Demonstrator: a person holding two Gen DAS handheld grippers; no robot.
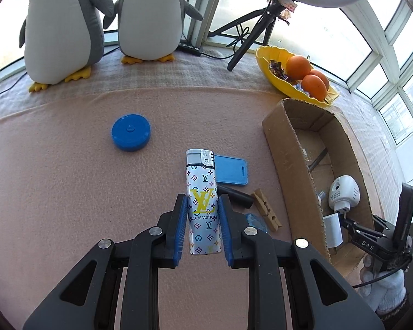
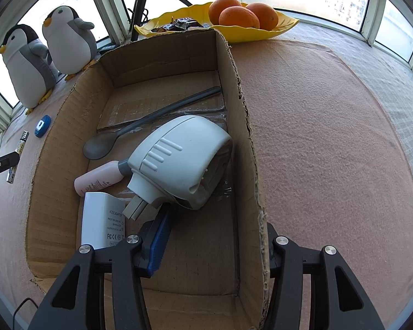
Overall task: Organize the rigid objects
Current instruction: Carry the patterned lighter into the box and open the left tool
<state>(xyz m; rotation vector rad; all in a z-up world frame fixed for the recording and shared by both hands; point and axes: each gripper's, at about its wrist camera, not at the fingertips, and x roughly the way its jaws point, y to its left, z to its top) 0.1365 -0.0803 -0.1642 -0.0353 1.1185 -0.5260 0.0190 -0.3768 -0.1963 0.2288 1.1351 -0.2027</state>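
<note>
Left wrist view has the left tongs point(image 1: 200, 225) clamped on a patterned lighter point(image 1: 203, 200), blue pads pressed on its two long sides around the lower half, top end sticking well out past the tips. Looks lifted clear of the pink cloth on the bench point(image 1: 68, 192). Still lying on the cloth: a blue round lid point(image 1: 131, 132), a flat blue tag point(image 1: 231, 170), a black tube point(image 1: 236, 194) and a wooden clothespin point(image 1: 267, 209).

The cardboard box point(image 1: 286, 148) sits off to the right, already holding a white lamp-like gadget point(image 2: 178, 159), a grey spoon point(image 2: 151, 121), a pink bottle point(image 2: 99, 180) and a white adapter point(image 2: 103, 220).

Right wrist view: the right tongs point(image 2: 212, 236) sit partly open, straddling the box's right wall, one finger inside and one outside. I can't tell if they're actually pinching the cardboard or just parked there.

What I'd worry about:
- The lighter is slick and glossy, so it could slide or pivot between the pads on the way over.
- Its long overhang could clip the box wall.
- Dropping it from high up could bounce it off the gadget.
- If the right side isn't steadying the box, a bump shoves it.
</note>
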